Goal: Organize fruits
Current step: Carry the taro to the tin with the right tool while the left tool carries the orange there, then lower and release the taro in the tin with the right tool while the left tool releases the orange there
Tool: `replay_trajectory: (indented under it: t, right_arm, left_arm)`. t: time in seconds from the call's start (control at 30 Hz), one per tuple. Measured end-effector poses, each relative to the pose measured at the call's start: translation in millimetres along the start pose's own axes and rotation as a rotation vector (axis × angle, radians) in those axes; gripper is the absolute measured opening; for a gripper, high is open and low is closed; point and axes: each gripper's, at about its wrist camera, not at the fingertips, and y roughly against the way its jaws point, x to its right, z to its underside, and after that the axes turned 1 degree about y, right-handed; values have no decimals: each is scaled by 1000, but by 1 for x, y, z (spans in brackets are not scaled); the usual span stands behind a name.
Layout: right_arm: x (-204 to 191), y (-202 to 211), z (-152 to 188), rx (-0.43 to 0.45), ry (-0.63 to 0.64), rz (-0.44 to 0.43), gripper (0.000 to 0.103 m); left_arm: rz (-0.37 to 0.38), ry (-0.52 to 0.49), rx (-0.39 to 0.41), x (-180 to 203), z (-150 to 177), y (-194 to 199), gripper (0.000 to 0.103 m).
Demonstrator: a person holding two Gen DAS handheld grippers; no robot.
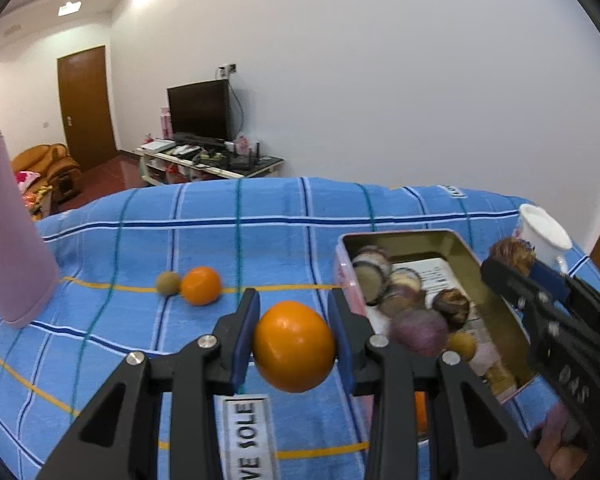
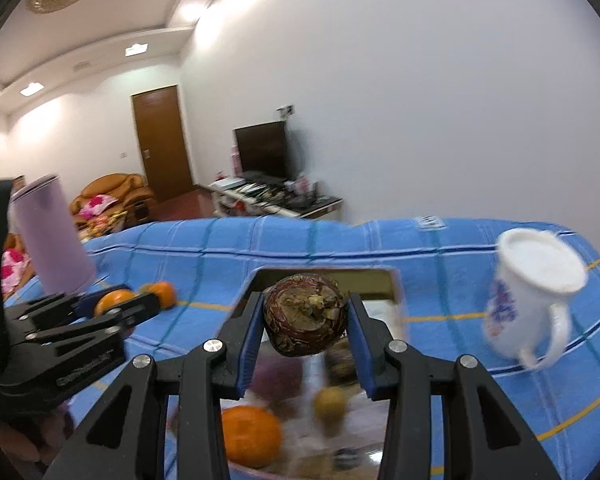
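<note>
Two loads at once: my left gripper (image 1: 293,344) pinches an orange (image 1: 294,346), my right gripper (image 2: 306,330) a mangosteen (image 2: 305,314) over the tin (image 1: 496,300). Either round fruit could slip and roll away.

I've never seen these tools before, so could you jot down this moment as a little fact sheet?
left gripper: shut on a smooth round orange
right gripper: shut on a dark brown mottled round fruit
rectangular gold metal tin: open, holding several fruits
on blue plaid cloth: second orange, small tan fruit, white mug
</note>
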Motion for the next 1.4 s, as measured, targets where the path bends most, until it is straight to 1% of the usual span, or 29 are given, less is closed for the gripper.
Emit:
replay_trajectory:
  t: [0.1,0.23,0.33,0.43,0.57,0.7,0.83,0.87,1.0,1.07,1.17,1.27,1.3,1.4]
  right_arm:
    - [19,-2,-3,4,-21,48,42]
    - [38,-5,-6,0,-53,75,42]
    - [44,-9,-7,-4,-54,87,42]
    - [46,-19,-6,-29,-47,95,42]
    - [55,-34,-5,-79,-98,51,42]
    - [62,-50,-3,-140,-157,-8,42]
    - [60,-55,-1,-170,-151,-42,42]
    - [59,-56,0,-181,-148,-48,43]
    - [56,-54,-2,-198,-152,-79,43]
    - [54,-56,-3,-204,-155,-98,43]
    - [45,-61,-1,-227,-118,-120,43]
    - [40,-67,3,-260,-97,-125,43]
    - [41,-69,4,-267,-102,-130,43]
    - [46,-67,3,-255,-140,-155,43]
  left_arm:
    - [19,-12,5,10,-4,-3,37]
    - [54,-23,6,26,-6,-7,37]
    - [94,-36,-4,37,-4,-10,37]
    - [132,-44,-28,49,-1,-16,37]
    - [203,-63,-34,62,5,-14,37]
    - [256,-101,-41,78,7,-14,37]
    - [326,-102,-94,88,10,-22,37]
    - [333,-106,-105,89,12,-23,37]
    - [344,-118,-103,94,13,-24,37]
    - [375,-114,-109,96,13,-25,37]
    - [411,-133,-124,101,17,-23,37]
    - [410,-153,-129,104,20,-24,37]
    - [394,-149,-141,104,20,-26,37]
    - [386,-134,-154,102,21,-31,38]
